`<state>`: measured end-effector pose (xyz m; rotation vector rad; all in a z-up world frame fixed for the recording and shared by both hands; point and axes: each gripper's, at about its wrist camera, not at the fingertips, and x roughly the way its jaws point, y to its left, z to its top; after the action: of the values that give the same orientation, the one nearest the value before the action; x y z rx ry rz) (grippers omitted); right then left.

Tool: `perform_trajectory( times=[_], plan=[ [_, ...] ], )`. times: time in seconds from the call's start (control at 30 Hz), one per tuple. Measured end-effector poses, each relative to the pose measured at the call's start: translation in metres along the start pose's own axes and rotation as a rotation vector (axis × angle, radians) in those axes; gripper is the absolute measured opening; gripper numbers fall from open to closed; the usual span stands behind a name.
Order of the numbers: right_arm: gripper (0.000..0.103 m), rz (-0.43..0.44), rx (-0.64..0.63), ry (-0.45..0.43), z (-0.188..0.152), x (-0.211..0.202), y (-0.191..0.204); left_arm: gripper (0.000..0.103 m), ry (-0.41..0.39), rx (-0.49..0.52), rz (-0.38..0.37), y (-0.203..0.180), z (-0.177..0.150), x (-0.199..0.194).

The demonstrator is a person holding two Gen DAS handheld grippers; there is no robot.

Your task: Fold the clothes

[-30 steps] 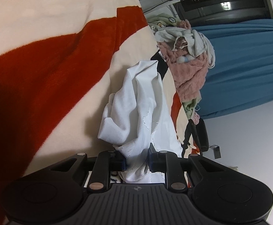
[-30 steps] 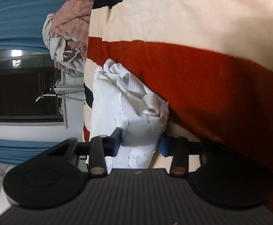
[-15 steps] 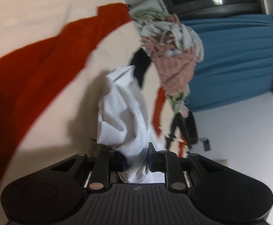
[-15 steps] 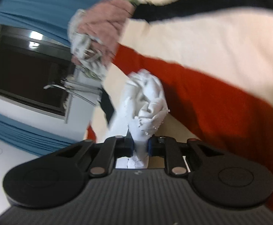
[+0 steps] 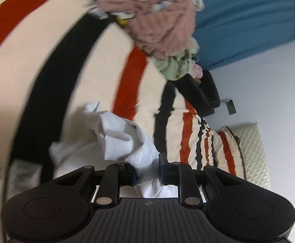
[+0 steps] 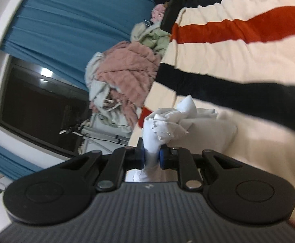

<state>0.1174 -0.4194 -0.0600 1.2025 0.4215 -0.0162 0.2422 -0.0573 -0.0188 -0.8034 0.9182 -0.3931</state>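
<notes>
A crumpled white garment [image 5: 119,139] hangs bunched above the striped blanket [image 5: 66,70]. My left gripper [image 5: 147,169] is shut on one part of it, cloth pinched between the blue pads. In the right wrist view the same white garment [image 6: 167,119] rises in a wad from my right gripper [image 6: 150,156], which is shut on it. The rest of the cloth trails toward the bed and is partly hidden by the gripper bodies.
A pile of unfolded clothes, pink [image 5: 163,26] and green [image 5: 173,66], lies at the blanket's far edge before a blue curtain [image 5: 248,20]. A quilted pillow [image 5: 250,151] lies at the right. A dark window [image 6: 36,105] and a drying rack [image 6: 98,133] stand beyond the bed.
Both grippers have lifted and swung with the white garment; the views now look across the bed toward the clothes pile. The right gripper, wider a second ago, has closed tight on the cloth.
</notes>
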Motion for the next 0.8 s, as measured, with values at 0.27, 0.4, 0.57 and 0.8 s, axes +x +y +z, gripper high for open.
perform_trajectory(
  times=[0.27, 0.4, 0.57, 0.8],
  plan=[
    [0.017, 0.003, -0.156, -0.06, 0.115, 0.087, 0.054, 0.021, -0.057, 0.245, -0.037, -0.112, 0.095, 0.121],
    [0.017, 0.069, -0.313, -0.192, 0.146, 0.112, 0.071, 0.022, -0.095, 0.324, -0.081, -0.13, 0.101, 0.167],
    [0.017, -0.08, -0.302, -0.125, 0.126, 0.15, -0.002, 0.021, -0.032, 0.409, 0.022, -0.07, 0.063, 0.218],
    [0.02, -0.28, -0.057, 0.084, 0.068, 0.164, -0.103, 0.037, 0.039, 0.534, 0.149, -0.019, 0.013, 0.218]
  ],
)
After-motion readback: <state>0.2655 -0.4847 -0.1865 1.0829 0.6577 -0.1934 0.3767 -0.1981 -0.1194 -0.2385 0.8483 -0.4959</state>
